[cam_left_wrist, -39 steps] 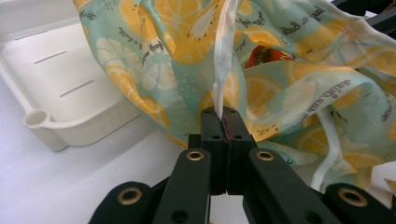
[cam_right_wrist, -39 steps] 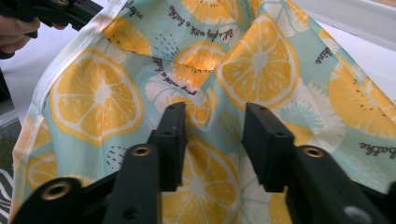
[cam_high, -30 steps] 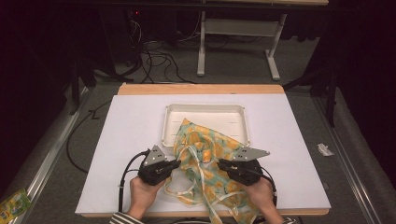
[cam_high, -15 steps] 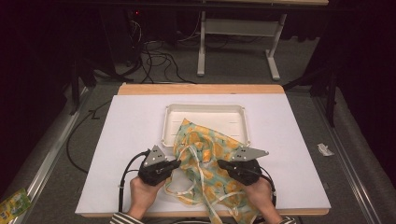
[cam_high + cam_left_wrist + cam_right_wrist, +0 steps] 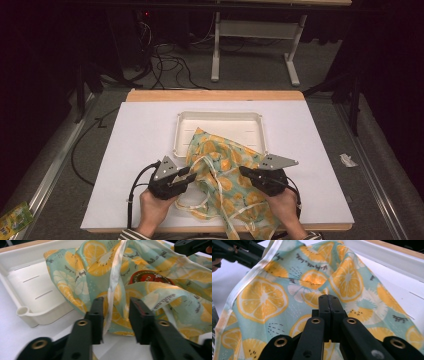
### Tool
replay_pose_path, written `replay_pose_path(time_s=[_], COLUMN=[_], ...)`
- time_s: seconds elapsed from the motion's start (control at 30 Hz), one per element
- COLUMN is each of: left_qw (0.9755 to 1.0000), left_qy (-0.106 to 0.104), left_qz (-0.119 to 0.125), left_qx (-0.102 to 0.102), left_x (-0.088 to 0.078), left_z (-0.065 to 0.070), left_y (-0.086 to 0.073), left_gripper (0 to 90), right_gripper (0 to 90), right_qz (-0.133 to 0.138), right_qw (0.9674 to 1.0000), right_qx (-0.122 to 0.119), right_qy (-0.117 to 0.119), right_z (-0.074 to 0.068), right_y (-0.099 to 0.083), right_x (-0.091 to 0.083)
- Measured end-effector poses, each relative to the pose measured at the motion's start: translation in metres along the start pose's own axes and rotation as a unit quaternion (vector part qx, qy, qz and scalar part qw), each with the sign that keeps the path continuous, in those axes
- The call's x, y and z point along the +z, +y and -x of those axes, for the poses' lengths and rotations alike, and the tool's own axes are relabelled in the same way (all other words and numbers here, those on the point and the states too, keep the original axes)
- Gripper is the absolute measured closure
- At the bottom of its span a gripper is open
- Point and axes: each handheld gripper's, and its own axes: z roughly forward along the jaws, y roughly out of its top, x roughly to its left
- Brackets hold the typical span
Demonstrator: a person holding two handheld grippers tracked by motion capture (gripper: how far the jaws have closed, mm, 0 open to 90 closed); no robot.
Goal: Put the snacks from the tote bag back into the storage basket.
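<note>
- The white table (image 5: 125, 150) spans the middle of the high view, with a wooden edge (image 5: 215, 95) along its far side at twelve o'clock.
- A lemon-print cloth (image 5: 225, 175) lies crumpled on the table, running from the tray at twelve o'clock down to the near edge at six o'clock; its far corner is draped over the tray's near rim.
- The cream tray (image 5: 220, 122) sits just beyond the table's centre, towards twelve o'clock from the hands.
- A pale ribbon (image 5: 113, 282) trimmed to the cloth runs down its folds and loops loose on the table at seven o'clock of the cloth.
- The right gripper (image 5: 243, 171) sits at four o'clock of the cloth's centre, held in the person's right hand (image 5: 285, 202); its jaws are pressed together on a fold of the cloth, as the right gripper view shows.
- The left gripper (image 5: 189, 174) sits at eight o'clock of the cloth, held in the left hand (image 5: 152, 210); its jaws have just been opening and stand partly apart, with the ribbon and the cloth's edge between them but not pinched.
</note>
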Motion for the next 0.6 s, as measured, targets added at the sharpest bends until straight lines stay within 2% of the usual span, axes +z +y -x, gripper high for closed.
replay_pose_path(time_s=[0.07, 0.27, 0.6], left_qw=[1.0000, 1.0000, 0.9993], left_qy=[0.004, 0.008, 0.033], left_qz=[-0.002, -0.002, -0.006], left_qx=[0.001, 0.004, -0.017], left_x=[0.000, -0.001, 0.003], left_z=[0.002, 0.008, 0.005], left_y=[0.001, 0.003, 0.007], left_gripper=[57.5, 49.5, 39.4], right_gripper=[90.0, 90.0, 90.0], right_qz=[0.002, 0.006, 0.012], right_qw=[1.0000, 0.9998, 0.9985], right_qx=[0.004, 0.013, 0.042], right_qy=[-0.004, -0.014, -0.034], right_z=[0.002, 0.011, 0.030], right_y=[0.000, 0.000, -0.003], right_x=[-0.002, -0.007, -0.011])
